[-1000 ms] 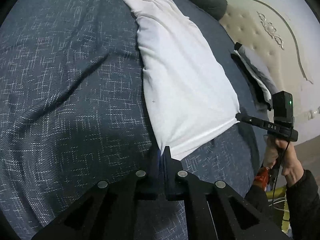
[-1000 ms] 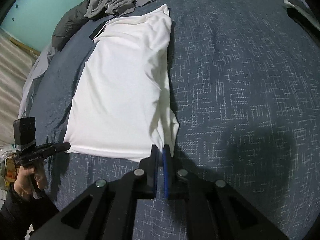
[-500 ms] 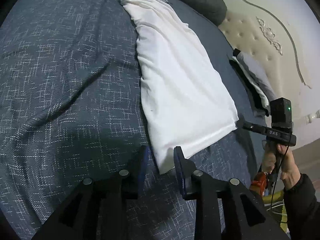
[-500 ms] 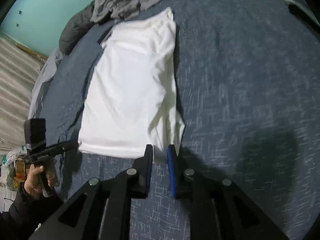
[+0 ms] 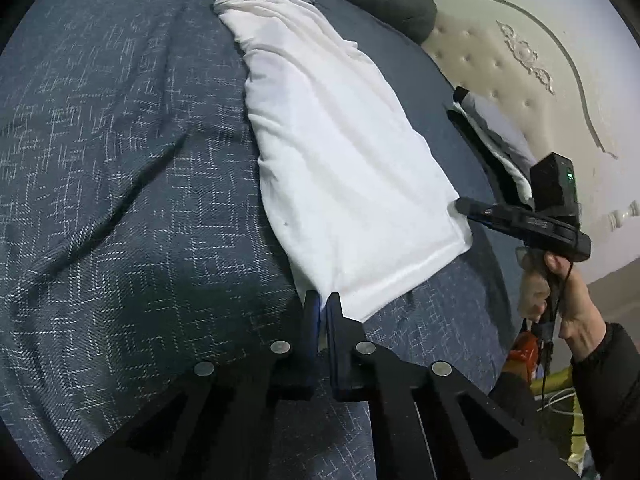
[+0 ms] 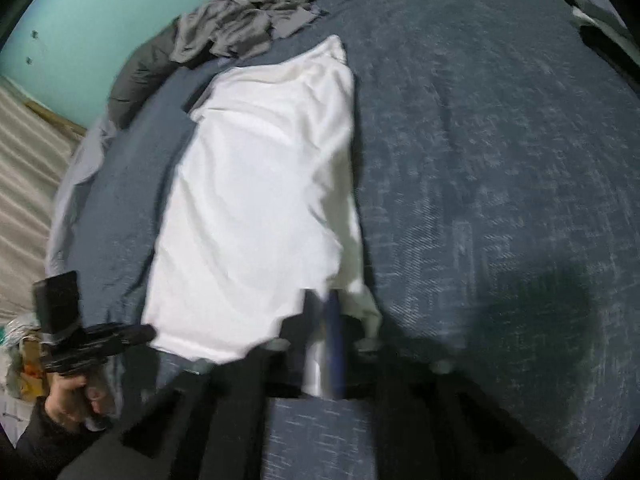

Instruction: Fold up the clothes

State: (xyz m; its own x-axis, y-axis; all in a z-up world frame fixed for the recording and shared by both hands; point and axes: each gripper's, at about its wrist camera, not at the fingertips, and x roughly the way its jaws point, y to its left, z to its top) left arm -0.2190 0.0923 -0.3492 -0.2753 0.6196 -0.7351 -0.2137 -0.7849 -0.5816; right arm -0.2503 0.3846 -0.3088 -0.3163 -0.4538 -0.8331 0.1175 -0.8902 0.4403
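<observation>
The big blue bed cover [image 5: 120,184] is lying under everything. On it the white shirt [image 5: 344,160] is lying long and narrow, its sides looking already tucked in. The left gripper [image 5: 323,308] is pinching 1 near corner of the hem, jaws pressed together on the cloth. The right gripper [image 6: 320,308] is blurry, but it seems to be pinching the other near corner. I think both are getting ready to lift the hem evenly toward the collar.
</observation>
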